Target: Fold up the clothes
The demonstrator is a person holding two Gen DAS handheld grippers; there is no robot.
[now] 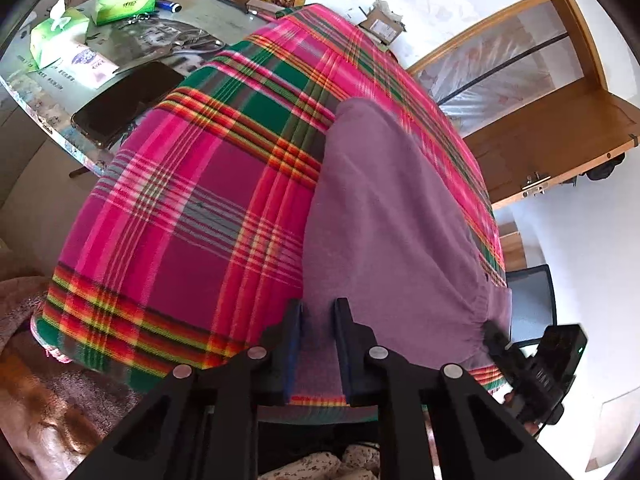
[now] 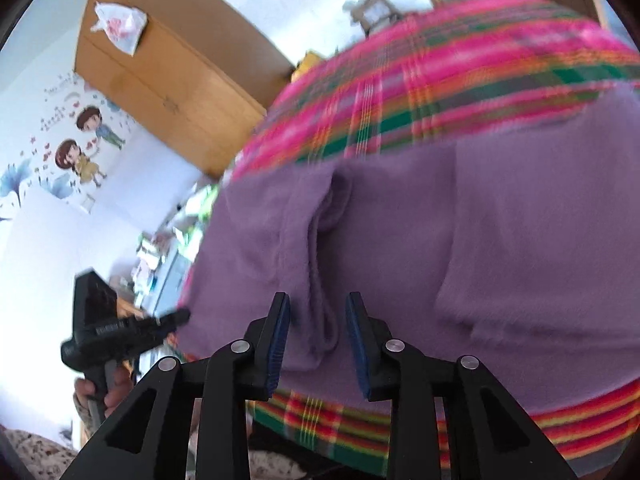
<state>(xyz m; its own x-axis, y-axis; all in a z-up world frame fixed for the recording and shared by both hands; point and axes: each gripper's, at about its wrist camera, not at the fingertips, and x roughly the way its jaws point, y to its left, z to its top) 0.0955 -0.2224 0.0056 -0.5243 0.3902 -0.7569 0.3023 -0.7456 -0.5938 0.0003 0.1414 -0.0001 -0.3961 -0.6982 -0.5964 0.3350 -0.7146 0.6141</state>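
Note:
A purple garment lies flat on a pink, green and red plaid cloth that covers the table. My left gripper is open, its jaws standing over the garment's near left edge. My right gripper is open over a lengthwise crease in the purple garment, near its front hem; this view is blurred. The plaid cloth shows beyond and below the garment. The right gripper also shows in the left wrist view at the garment's right corner, and the left gripper in the right wrist view.
A glass side table at the left holds two green tissue boxes, a black phone and small items. A wooden door stands right, a wooden cabinet behind. A dark chair is beside the table.

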